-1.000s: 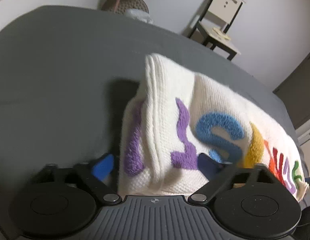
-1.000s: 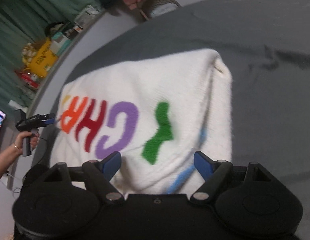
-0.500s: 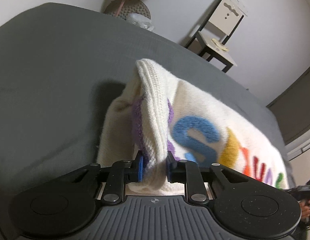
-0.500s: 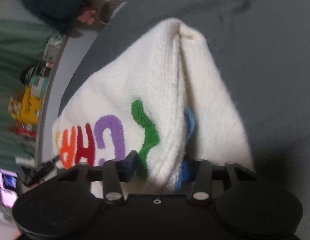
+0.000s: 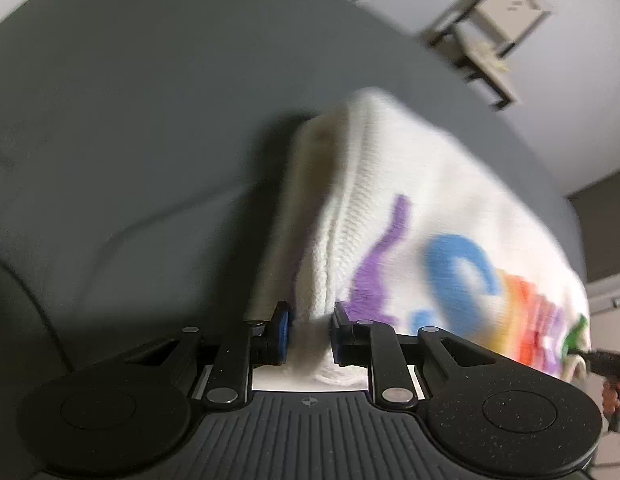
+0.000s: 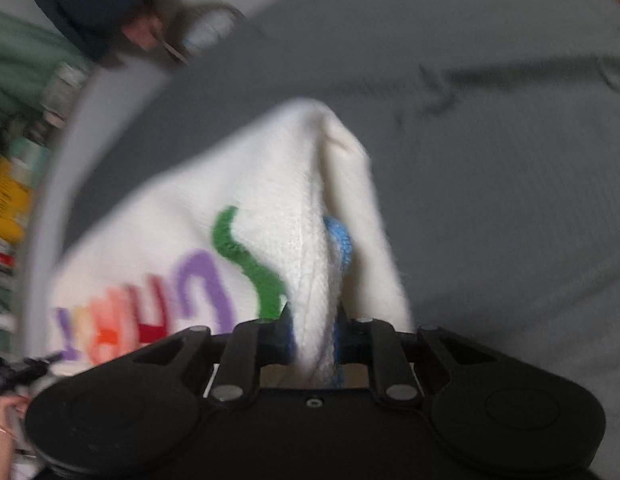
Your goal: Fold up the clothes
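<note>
your left gripper (image 5: 307, 334) sits low in the centre of its frame with both blue-padded fingers (image 5: 283, 332) pressed together on a bunched ridge of the white knit sweater (image 5: 422, 200), and your right gripper (image 6: 314, 336) does the same at the bottom centre of its own frame, pinching a thick fold where the green and blue letters meet. you hold one end in each tool, so the edge between them stays stretched and can travel as one straight line instead of sagging. from each pinch the knit rises in a tent toward the middle of the frame, which suggests the near edge is lifted off the grey bedsheet (image 5: 129, 120) while the far part still lies on it, acting as the hinge for the fold. the coloured lettering runs to the lower right in the left view and lower left in the right view. both pictures are smeared, so fine detail of the grip is hard to read. a chair (image 5: 494, 28) stands at the upper right of the left view, clear of the work.
</note>
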